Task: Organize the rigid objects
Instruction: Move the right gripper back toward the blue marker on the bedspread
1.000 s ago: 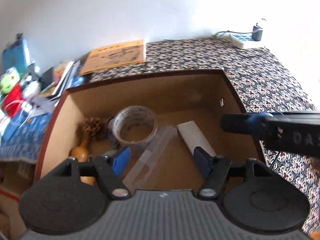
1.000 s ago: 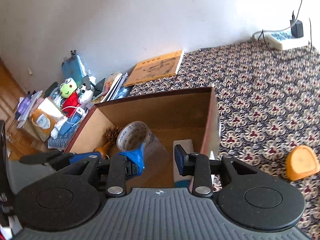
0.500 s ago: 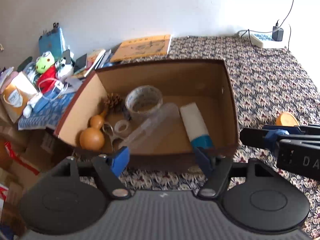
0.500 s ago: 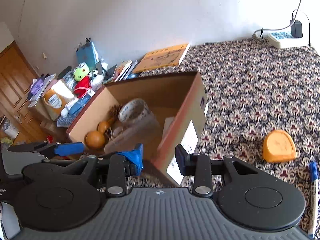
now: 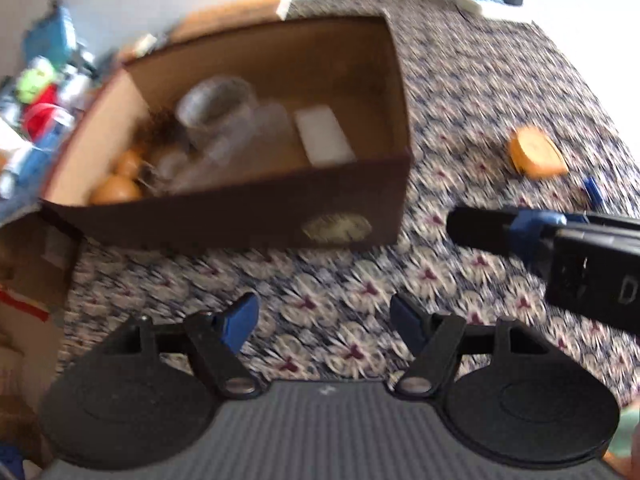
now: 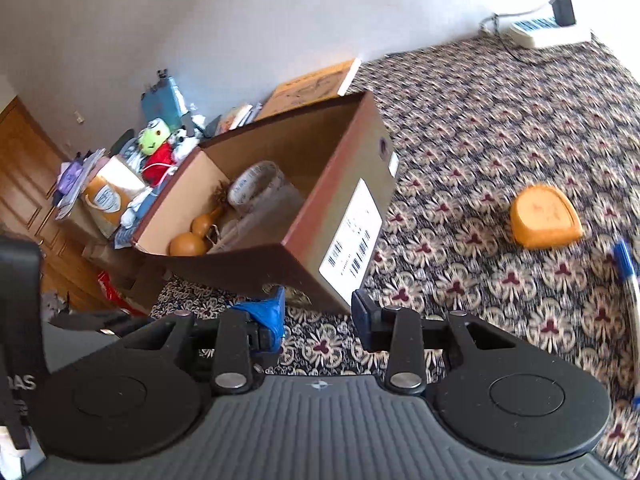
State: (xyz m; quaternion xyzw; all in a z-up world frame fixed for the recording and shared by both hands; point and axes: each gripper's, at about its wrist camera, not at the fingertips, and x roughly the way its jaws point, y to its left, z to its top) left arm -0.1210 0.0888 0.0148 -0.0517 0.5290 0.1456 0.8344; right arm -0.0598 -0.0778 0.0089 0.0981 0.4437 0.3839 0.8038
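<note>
Reaching right for the orange case [image 6: 546, 222] on the carpet, right of the box [image 6: 332, 216]; both tongs wide, holding nothing. Maybe grab pen [image 6: 626, 268] next. Going slow, squeezing its sides.

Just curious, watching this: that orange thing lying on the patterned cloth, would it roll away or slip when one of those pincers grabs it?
The orange case looks flat-bottomed with rounded corners, so it probably stays put rather than rolls. Its smooth, hard-looking shell might slip between the pads. It seems small and likely light.
</note>
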